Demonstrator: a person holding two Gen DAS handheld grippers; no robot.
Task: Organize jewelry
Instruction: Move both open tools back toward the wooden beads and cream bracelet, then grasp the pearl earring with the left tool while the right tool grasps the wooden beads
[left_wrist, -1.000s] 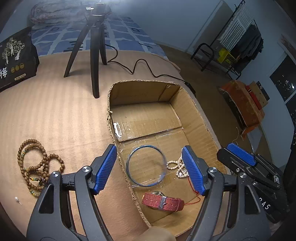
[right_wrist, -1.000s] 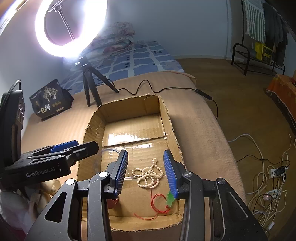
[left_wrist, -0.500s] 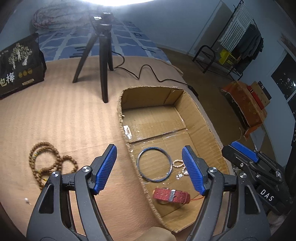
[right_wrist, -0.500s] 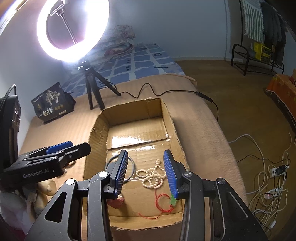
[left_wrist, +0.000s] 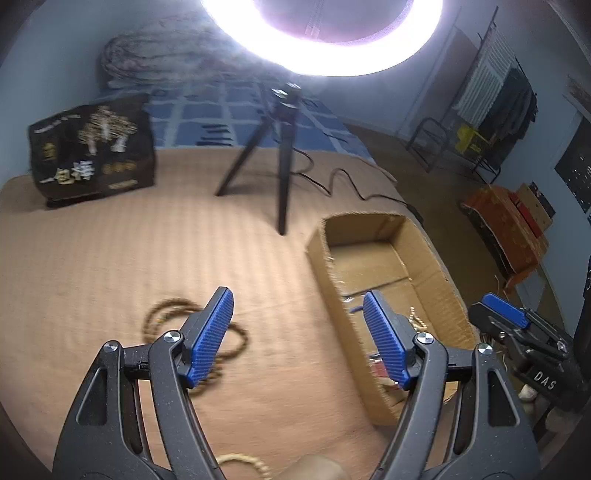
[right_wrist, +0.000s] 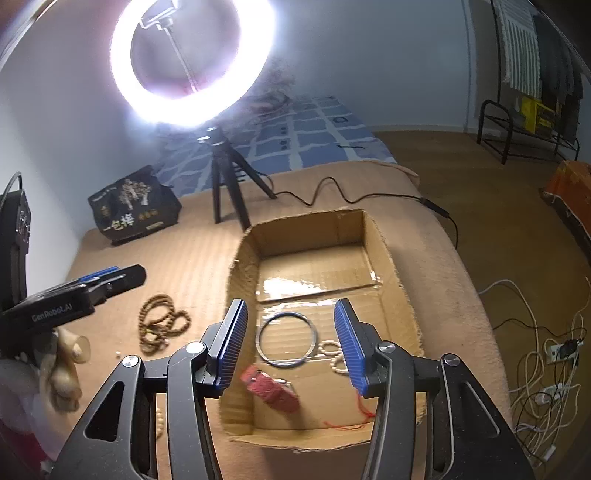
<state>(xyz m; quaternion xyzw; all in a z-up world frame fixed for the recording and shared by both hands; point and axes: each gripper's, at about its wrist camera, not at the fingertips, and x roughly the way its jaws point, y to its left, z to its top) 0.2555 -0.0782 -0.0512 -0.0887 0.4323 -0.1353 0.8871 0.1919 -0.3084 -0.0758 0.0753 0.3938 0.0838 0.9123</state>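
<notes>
Wooden beads (right_wrist: 160, 326) lie loose on the tan bed cover (left_wrist: 110, 258), left of the cardboard box (right_wrist: 391, 258). We hold the left claw (left_wrist: 297, 334) wide and empty; we centre it over the strand, lower, and pinch several loops. The right claw (right_wrist: 291, 345) waits wide above the box.

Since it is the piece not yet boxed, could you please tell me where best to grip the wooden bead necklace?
Take the wooden bead necklace where its coils overlap, coming straight down with the left hand-held gripper. It lies flat on the blanket, so that bunch gives the fingers most to pinch.
</notes>
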